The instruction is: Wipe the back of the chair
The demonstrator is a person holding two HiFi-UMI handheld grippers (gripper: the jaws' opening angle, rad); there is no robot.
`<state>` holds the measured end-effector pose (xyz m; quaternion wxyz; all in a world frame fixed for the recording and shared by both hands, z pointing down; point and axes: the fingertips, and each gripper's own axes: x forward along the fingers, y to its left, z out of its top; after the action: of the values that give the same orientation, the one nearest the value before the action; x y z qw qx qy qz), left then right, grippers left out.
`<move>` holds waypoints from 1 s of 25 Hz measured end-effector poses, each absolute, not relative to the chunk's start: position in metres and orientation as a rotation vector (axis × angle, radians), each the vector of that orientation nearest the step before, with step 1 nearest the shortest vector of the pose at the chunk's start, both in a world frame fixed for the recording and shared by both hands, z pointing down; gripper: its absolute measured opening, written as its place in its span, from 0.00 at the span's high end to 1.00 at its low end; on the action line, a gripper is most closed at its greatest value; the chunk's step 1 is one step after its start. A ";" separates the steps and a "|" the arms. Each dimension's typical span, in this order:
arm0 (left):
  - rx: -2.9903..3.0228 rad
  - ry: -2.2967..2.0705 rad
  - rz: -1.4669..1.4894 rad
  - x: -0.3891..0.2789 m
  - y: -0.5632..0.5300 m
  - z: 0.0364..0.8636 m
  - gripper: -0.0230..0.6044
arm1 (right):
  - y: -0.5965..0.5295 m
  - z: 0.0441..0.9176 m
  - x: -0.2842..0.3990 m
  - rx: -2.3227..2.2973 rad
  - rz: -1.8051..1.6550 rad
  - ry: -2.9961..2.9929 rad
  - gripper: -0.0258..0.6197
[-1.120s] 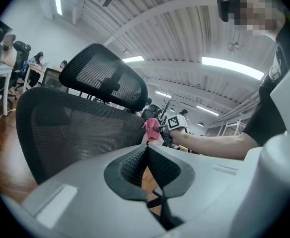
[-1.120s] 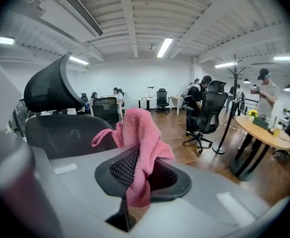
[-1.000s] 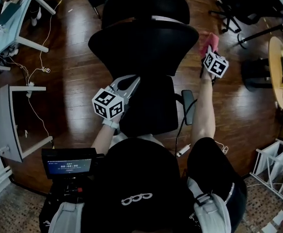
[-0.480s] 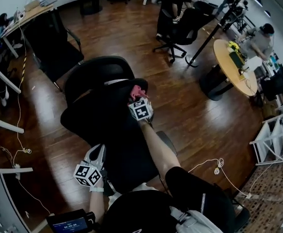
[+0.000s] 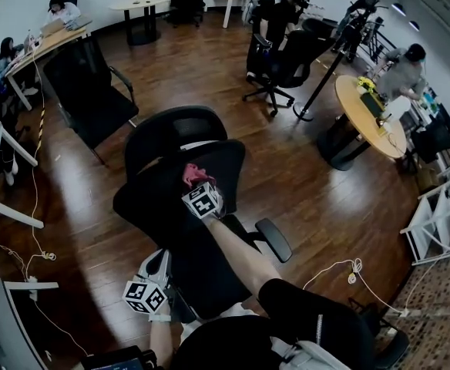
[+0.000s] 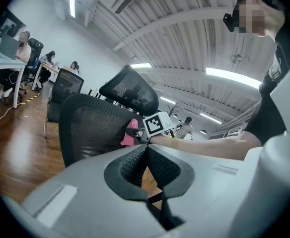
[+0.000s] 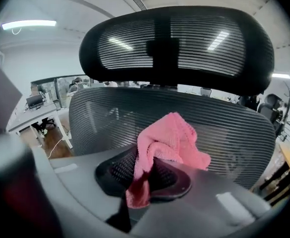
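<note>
The black office chair stands in front of the person on a brown wooden floor (image 5: 302, 183), and its backrest (image 5: 152, 199) is a wide curved panel of fine ribbed mesh. In the head view the long axis of the backrest runs from lower left to upper right. The oval mesh headrest (image 5: 171, 129) lies beyond its far edge, and in the right gripper view this headrest (image 7: 175, 43) rises upright above the backrest (image 7: 105, 123). The right gripper (image 5: 194, 183) is at the upper middle of the backrest. Its jaws are closed on a pink cloth (image 5: 195, 173). In its own view this gripper (image 7: 144, 175) pinches the lower fold, while the soft, fluffy cloth (image 7: 172, 143) bunches up against the mesh. The left gripper (image 5: 162, 259) is low beside the seat and points toward the backrest. In its own view the gripper (image 6: 146, 148) has its ribbed black pads together at the tips, with nothing between them. Each gripper carries a white cube with black square markers.
</note>
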<state>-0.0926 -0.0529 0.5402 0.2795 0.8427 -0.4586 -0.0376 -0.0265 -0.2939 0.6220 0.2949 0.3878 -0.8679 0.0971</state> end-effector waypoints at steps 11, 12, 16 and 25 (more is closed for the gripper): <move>2.218 -1.277 -0.123 -0.149 -0.023 0.545 0.98 | -0.245 0.628 -0.129 0.880 0.210 -2.356 0.90; 2.214 -1.281 -0.123 -0.153 -0.021 0.547 0.98 | -0.241 0.628 -0.138 0.865 0.207 -2.362 0.90; 2.204 -1.286 -0.127 -0.168 -0.014 0.551 0.98 | -0.222 0.632 -0.171 0.797 0.198 -2.396 0.90; 2.197 -1.288 -0.107 -0.173 0.000 0.552 0.98 | -0.152 0.635 -0.242 0.441 0.188 -2.533 0.90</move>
<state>-0.1730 0.0004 0.5522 0.2921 0.8243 -0.4832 -0.0402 -0.2422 -0.1522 0.6347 0.2783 0.1643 -0.9437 0.0699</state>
